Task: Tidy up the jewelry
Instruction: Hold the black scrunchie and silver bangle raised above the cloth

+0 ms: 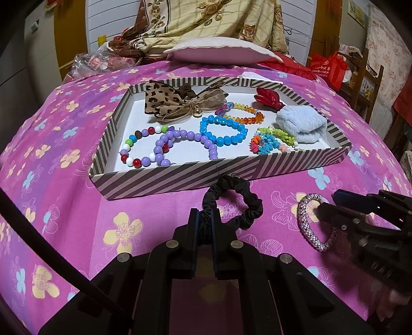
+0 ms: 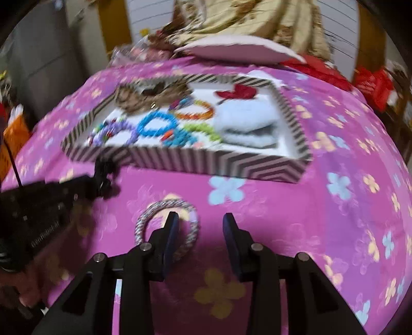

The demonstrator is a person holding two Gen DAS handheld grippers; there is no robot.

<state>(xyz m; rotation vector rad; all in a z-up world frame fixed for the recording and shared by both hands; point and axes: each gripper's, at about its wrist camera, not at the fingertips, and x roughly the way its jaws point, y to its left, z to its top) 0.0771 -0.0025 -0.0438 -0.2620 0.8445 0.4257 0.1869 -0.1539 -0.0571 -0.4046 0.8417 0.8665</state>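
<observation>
My left gripper [image 1: 205,219] is shut on a black scrunchie [image 1: 242,203], just in front of the striped tray [image 1: 180,180]. The tray holds several bead bracelets, among them a blue one [image 1: 223,130] and a purple one [image 1: 185,144], plus a leopard bow [image 1: 170,101], a red clip [image 1: 267,99] and a pale blue cloth [image 1: 301,123]. A sparkly silver bracelet [image 2: 167,224] lies on the pink bedspread. My right gripper [image 2: 200,221] is open over it, its left finger inside the ring. The right gripper also shows in the left wrist view [image 1: 328,201].
The pink flowered bedspread [image 2: 334,206] covers the bed around the tray. A pillow [image 1: 221,50], a floral blanket [image 1: 206,18] and a plastic bag [image 1: 100,60] lie behind it. A red bag [image 1: 328,68] and a wooden chair [image 1: 363,77] stand at the right.
</observation>
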